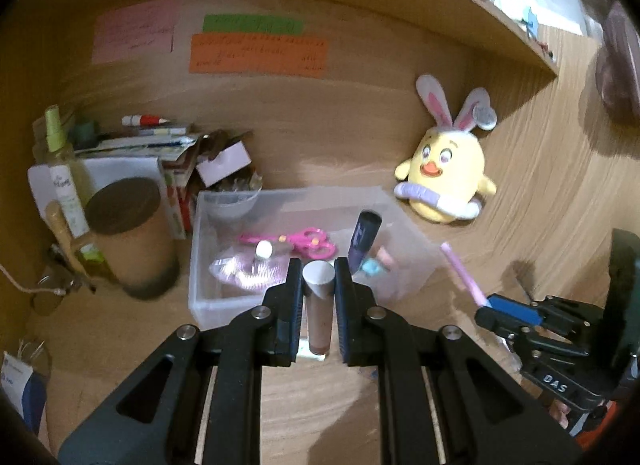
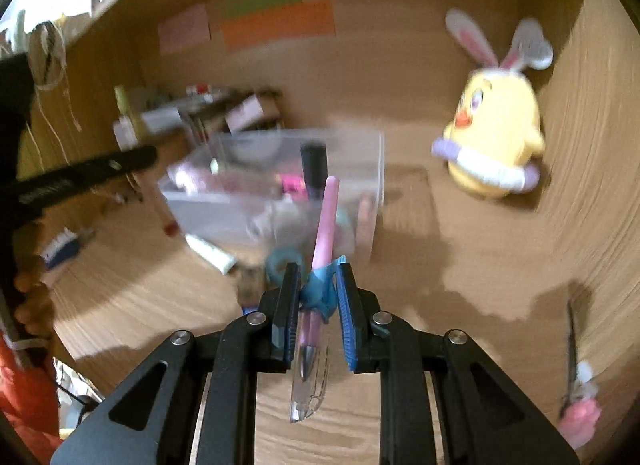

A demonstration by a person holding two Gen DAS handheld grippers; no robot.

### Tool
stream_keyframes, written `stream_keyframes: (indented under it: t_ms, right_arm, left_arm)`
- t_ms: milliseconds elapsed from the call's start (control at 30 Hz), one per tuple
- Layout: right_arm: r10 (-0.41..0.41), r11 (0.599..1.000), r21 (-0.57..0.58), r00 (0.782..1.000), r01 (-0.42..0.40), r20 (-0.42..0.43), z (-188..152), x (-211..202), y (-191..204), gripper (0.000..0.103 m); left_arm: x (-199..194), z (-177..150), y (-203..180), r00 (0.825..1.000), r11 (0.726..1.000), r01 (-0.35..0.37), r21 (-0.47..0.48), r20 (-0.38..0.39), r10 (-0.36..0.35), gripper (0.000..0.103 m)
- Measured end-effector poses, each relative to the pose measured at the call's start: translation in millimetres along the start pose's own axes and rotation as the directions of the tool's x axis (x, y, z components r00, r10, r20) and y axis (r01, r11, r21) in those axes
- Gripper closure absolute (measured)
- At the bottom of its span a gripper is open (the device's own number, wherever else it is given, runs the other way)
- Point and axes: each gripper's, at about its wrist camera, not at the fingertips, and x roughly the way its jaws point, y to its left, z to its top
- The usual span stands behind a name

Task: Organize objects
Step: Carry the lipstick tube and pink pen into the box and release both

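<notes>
My left gripper (image 1: 318, 265) is shut on a beige tube with a silver cap (image 1: 319, 305), held above the wooden desk just in front of a clear plastic bin (image 1: 208, 305). Inside the bin lie pink scissors (image 1: 308, 241), a shiny pouch (image 1: 240, 269) and a dark tube (image 1: 363, 237). My right gripper (image 2: 318, 271) is shut on a pink pen with a clear cap and a blue bow (image 2: 324, 225), in front of the same bin (image 2: 372, 169). In the left wrist view the right gripper (image 1: 486, 307) shows at the right with the pen (image 1: 460, 269).
A yellow chick plush with bunny ears (image 1: 444, 169) sits right of the bin. At the left stand a brown canister (image 1: 128, 233), a spray bottle (image 1: 66, 177) and stacked books and boxes (image 1: 160, 145). A white tube (image 2: 210, 253) and a red-tipped tube (image 2: 170, 225) lie left of the bin. A shelf (image 1: 500, 25) overhangs.
</notes>
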Motion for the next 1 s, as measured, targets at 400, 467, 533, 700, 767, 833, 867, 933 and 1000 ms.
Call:
stream_keyframes:
  t_ms: [400,467,533,700,767,833,867,933,1000]
  right_arm:
    - [-0.07,0.996,-0.04,0.994,0.074,0.088,57,26,0,0.086]
    - [-0.069,0.997,-0.037,0.994,0.072,0.084,66,35,-3,0.086]
    - [-0.051,0.998,-0.022,0.996,0.053,0.069,72,46,-7,0.086]
    - [-0.056,0.998,-0.023,0.998,0.056,0.014,82,78,-11,0.086]
    - [-0.034,0.999,-0.01,0.999,0.033,-0.027,83,92,-13,0.086]
    - [-0.028,1.0,-0.008,0.998,0.027,-0.053,81,102,-14,0.086]
    - [-0.032,0.999,-0.015,0.997,0.032,-0.063,79,107,-14,0.086]
    - [-0.027,0.999,-0.032,0.996,0.024,-0.081,76,113,-12,0.086]
    - [-0.014,0.999,-0.041,0.995,0.011,-0.096,73,117,-10,0.086]
  left_arm:
    - [33,39,12,1.0,0.999,-0.03,-0.032,-0.004,0.03,0.089]
    - [39,43,13,1.0,0.999,-0.03,-0.04,-0.003,0.03,0.089]
    - [45,46,13,1.0,0.999,-0.016,-0.049,-0.012,0.016,0.089]
    - [68,47,5,0.998,0.999,-0.043,-0.014,-0.052,0.042,0.089]
    - [79,44,4,0.996,0.999,-0.037,-0.008,-0.082,0.036,0.089]
    - [87,39,3,0.994,1.0,-0.027,-0.005,-0.107,0.027,0.089]
    - [90,36,3,0.993,1.0,-0.027,-0.004,-0.113,0.026,0.089]
    - [93,31,3,0.992,1.0,-0.025,-0.006,-0.124,0.024,0.089]
    - [94,29,4,0.992,1.0,-0.027,-0.011,-0.123,0.026,0.089]
